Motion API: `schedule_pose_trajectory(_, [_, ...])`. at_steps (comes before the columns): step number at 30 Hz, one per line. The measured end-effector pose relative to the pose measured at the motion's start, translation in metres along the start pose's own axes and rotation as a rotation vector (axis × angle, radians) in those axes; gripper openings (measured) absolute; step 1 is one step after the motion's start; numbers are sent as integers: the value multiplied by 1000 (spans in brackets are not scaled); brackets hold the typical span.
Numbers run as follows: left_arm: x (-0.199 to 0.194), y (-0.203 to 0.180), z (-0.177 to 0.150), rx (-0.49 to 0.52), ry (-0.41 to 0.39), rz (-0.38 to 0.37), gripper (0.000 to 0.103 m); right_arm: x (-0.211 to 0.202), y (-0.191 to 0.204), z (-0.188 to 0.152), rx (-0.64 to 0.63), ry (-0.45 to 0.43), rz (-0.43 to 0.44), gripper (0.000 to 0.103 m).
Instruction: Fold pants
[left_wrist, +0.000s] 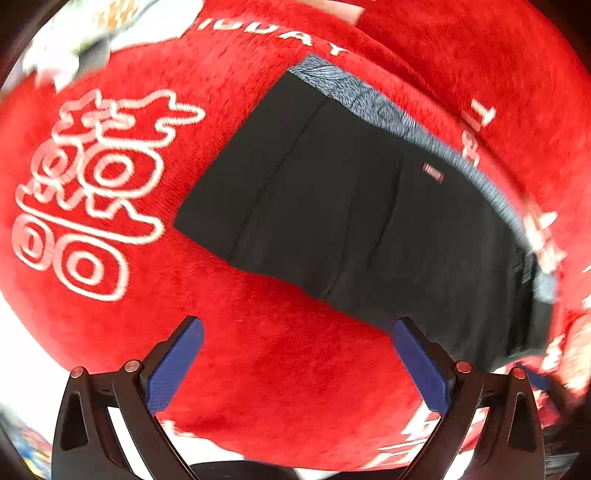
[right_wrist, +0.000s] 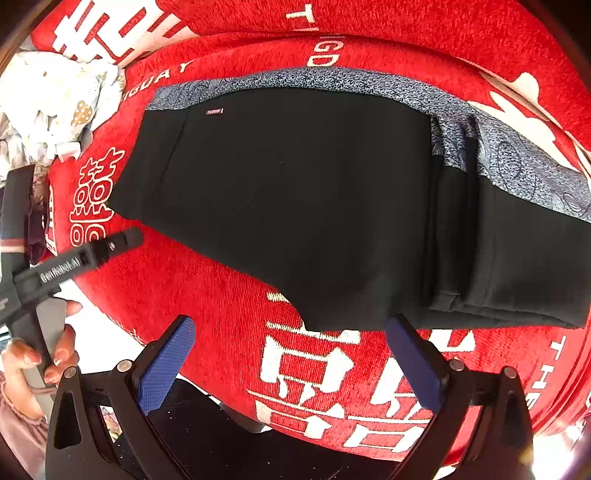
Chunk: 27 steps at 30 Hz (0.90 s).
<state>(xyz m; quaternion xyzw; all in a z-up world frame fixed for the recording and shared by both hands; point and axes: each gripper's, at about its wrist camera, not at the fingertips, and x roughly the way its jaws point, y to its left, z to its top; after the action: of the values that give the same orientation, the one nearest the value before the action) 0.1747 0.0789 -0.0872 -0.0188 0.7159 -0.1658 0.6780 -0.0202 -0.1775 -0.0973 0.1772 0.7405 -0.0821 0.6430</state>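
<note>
Red cloth (right_wrist: 221, 295) with white lettering; crumpled pale fabric (right_wrist: 55, 107) beside.

- Left wrist view looks steeply down over its blue fingers (left_wrist: 173, 365), close above the red cloth (left_wrist: 280, 373); black pants (left_wrist: 351, 206) lie toward two o'clock
- Right wrist view also faces steeply down, close; pants (right_wrist: 295, 199) at twelve o'clock
- Both share pants and cloth
</note>
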Motion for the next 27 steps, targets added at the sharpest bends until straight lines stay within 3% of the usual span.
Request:
schedule_pose_trajectory(2, [-2, 13, 3, -50, 2, -84, 102, 1, 0, 2, 0, -4, -3, 103])
schedule_pose_trajectory(11, [7, 23, 13, -72, 8, -266, 102, 20, 0, 11, 4, 5, -5, 103])
schedule_pose_trajectory(15, [21, 22, 15, -137, 17, -370, 102, 34, -1, 10, -3, 19, -12, 103])
schedule_pose_trajectory(22, [37, 24, 24, -180, -3, -441, 102, 41, -3, 15, -22, 8, -12, 103])
schedule_pose_trajectory(27, [54, 20, 26, -191, 5, -439, 102, 43, -6, 15, -11, -4, 3, 103])
